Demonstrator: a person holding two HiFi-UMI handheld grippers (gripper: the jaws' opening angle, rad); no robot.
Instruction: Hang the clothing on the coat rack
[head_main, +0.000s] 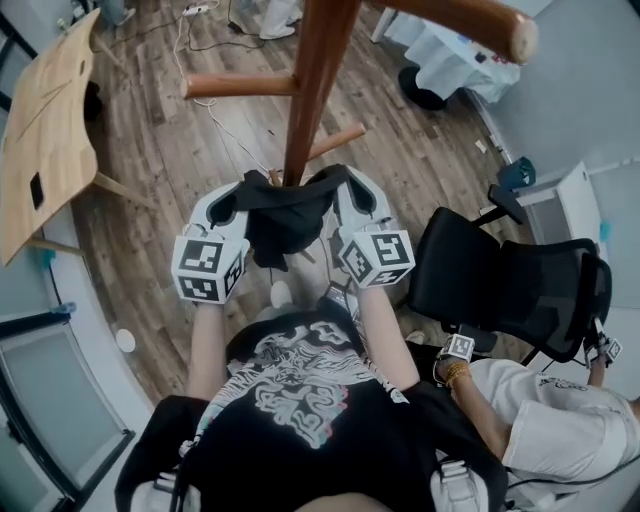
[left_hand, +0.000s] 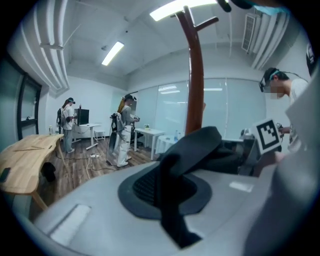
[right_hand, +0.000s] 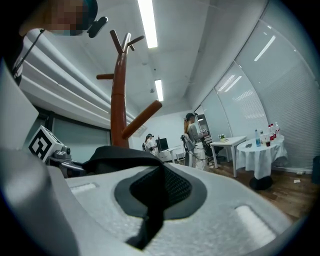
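Close before the coat rack (head_main: 312, 90), the left gripper (left_hand: 167, 192) is pinching a fold of the black clothing (head_main: 285, 222), its jaws pressed together on the fabric. The right gripper (right_hand: 150, 200) is clamping another edge likewise, and the clothing is sagging between the two, right at the brown pole. Wooden pegs (head_main: 240, 85) are jutting out above it. An office chair (head_main: 500, 285) is standing nearby on the right.
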